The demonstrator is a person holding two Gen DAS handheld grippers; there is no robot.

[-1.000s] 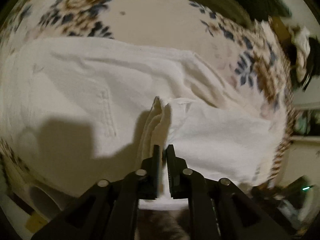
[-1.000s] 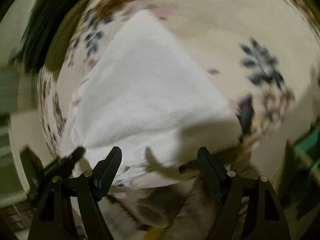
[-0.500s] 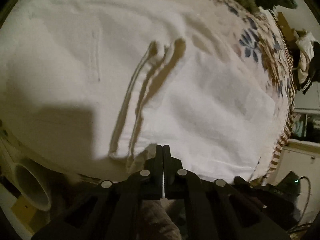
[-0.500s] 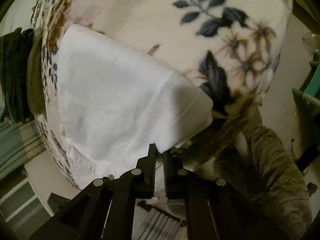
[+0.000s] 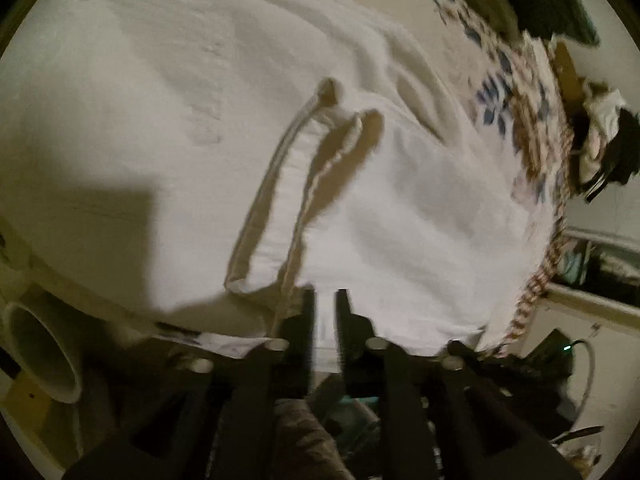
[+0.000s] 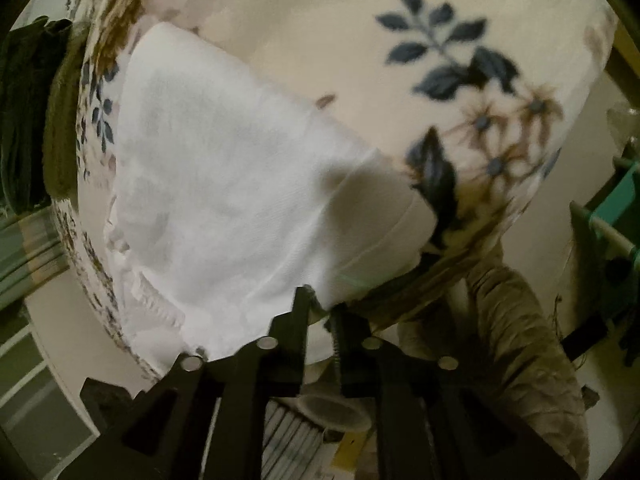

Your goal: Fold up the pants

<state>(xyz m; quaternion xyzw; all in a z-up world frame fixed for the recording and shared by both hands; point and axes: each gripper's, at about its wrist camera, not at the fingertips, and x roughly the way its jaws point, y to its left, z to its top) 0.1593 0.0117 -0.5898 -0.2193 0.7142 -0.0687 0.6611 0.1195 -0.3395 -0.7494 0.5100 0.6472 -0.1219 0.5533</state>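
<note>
White pants (image 5: 200, 152) lie spread on a floral blanket (image 5: 516, 92), with a folded-over layer whose hem edges (image 5: 304, 184) run toward me. My left gripper (image 5: 325, 304) sits at the near edge of the pants, its jaws slightly apart with white cloth showing in the gap. In the right wrist view the pants' end (image 6: 224, 200) lies on the blanket (image 6: 440, 60). My right gripper (image 6: 320, 304) is at the near hem, jaws slightly apart, cloth edge between them.
A white tube (image 5: 40, 352) lies below the bed edge at left. Clutter and cables (image 5: 560, 360) sit at right. An olive sleeve (image 6: 516, 344) and a teal rack (image 6: 616, 216) are at right; dark green cloth (image 6: 28, 112) lies at far left.
Both grippers' jaws, closed on the pants' near edge half a second ago, have parted a little. The folded layer has settled flat on the blanket.
</note>
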